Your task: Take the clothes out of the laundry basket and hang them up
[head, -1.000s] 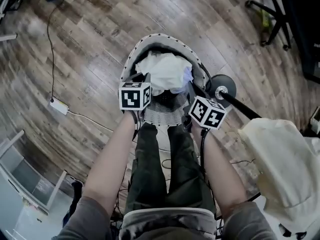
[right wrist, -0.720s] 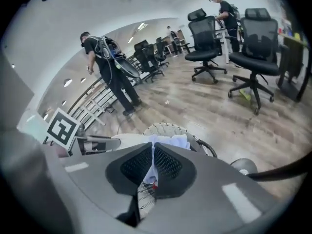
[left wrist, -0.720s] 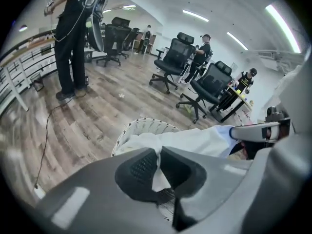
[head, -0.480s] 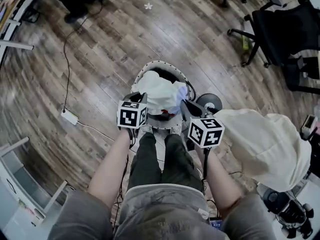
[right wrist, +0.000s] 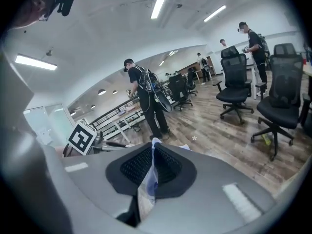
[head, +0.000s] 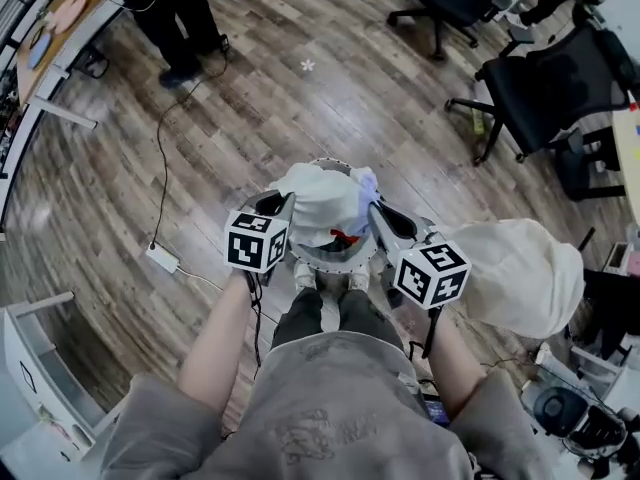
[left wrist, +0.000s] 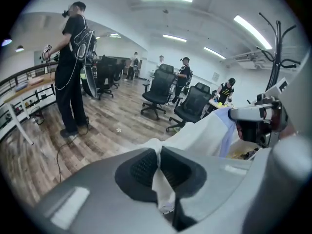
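My L gripper (head: 286,203) is pinched tight on one side of the white cloth (head: 322,196). My R gripper (head: 380,216) grips the other side. Cloth is held up between them, right over the basket (head: 330,260).

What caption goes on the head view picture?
Left tongs and right tongs hold a white cloth over the basket.
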A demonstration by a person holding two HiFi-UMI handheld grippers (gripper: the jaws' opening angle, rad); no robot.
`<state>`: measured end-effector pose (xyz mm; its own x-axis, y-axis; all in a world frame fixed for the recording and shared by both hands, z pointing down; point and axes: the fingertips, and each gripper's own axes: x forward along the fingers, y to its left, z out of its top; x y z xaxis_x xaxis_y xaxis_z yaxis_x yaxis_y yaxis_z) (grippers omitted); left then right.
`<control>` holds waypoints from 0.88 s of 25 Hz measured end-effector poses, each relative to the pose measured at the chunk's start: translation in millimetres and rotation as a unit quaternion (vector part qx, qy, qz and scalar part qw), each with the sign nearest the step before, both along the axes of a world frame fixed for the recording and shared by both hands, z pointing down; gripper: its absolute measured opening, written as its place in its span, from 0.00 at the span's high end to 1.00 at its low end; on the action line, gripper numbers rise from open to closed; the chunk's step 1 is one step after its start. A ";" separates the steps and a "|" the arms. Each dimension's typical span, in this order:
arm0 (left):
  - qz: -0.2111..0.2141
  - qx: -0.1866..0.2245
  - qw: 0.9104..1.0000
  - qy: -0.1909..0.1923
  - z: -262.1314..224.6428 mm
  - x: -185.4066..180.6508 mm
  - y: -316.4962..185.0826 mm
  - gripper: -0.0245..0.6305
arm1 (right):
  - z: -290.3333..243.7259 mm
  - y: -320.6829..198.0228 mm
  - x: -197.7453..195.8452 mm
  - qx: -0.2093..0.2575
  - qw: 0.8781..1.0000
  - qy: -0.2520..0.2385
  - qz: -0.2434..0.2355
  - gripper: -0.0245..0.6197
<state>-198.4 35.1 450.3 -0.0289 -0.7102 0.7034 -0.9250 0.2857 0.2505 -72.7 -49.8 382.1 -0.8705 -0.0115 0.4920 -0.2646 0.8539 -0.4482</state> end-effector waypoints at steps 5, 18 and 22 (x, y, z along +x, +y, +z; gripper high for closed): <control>-0.003 0.041 0.999 -0.027 -69.2 -2.5 -0.7 0.94 | -63.8 -5.4 8.2 0.019 0.999 -0.038 -0.010 0.90; -0.007 0.156 0.986 -0.056 -193.2 15.9 11.5 0.94 | -189.1 0.3 39.8 0.074 0.988 -0.134 -0.036 0.90; -0.009 0.185 0.980 -0.066 -221.5 19.9 15.8 0.94 | -208.2 6.6 50.5 0.092 0.984 -0.146 -0.047 0.90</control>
